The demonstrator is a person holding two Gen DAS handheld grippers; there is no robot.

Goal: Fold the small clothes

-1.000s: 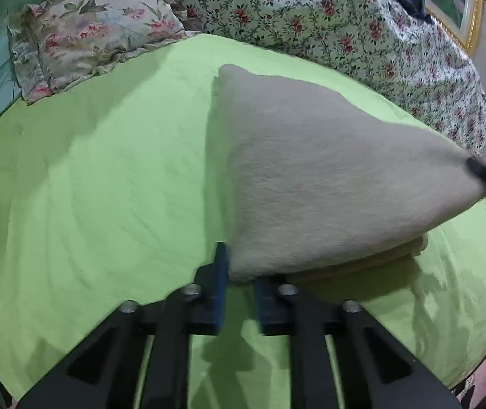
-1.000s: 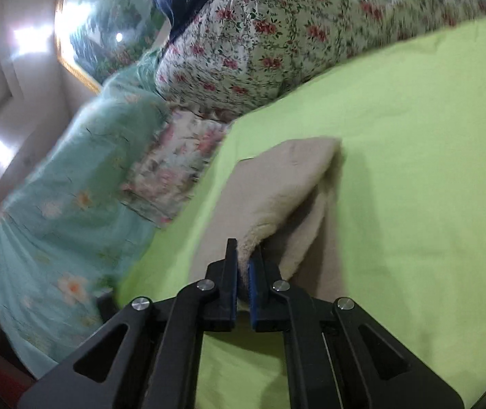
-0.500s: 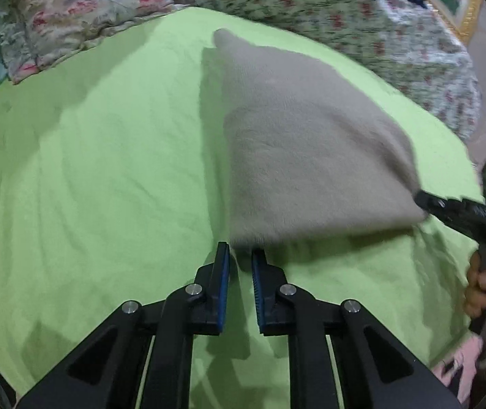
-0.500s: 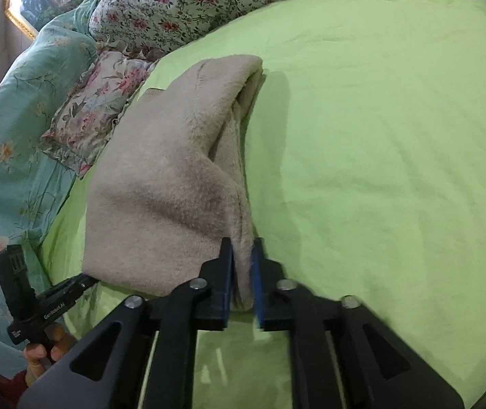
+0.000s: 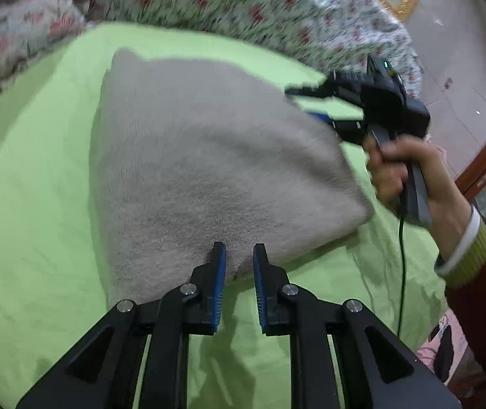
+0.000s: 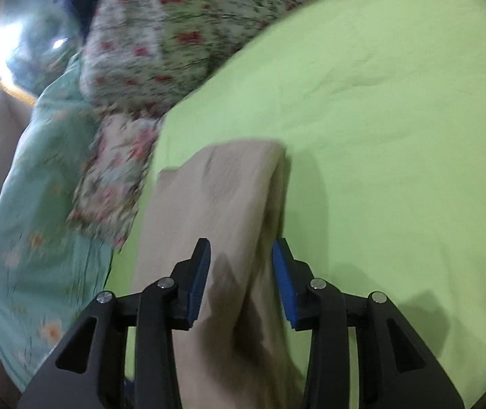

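Green bedsheet (image 5: 38, 177) is covering the bed, with a floral quilt (image 5: 243, 6) and a floral pillow (image 5: 14, 41) lying along its far side. Beige fleece garment (image 5: 208, 156), folded over, is resting on the sheet. Left claw (image 5: 237, 266) is standing narrowly parted, its jaws having just been opening, with the garment's near corner between the blue pads but not pinched. Right claw (image 6: 241, 266) is standing moderately apart over the garment's other edge, its jaws likewise having just been opening and pressing on nothing. Seen from the left wrist, the right hand (image 5: 403, 173) is gripping its handle beside the garment.
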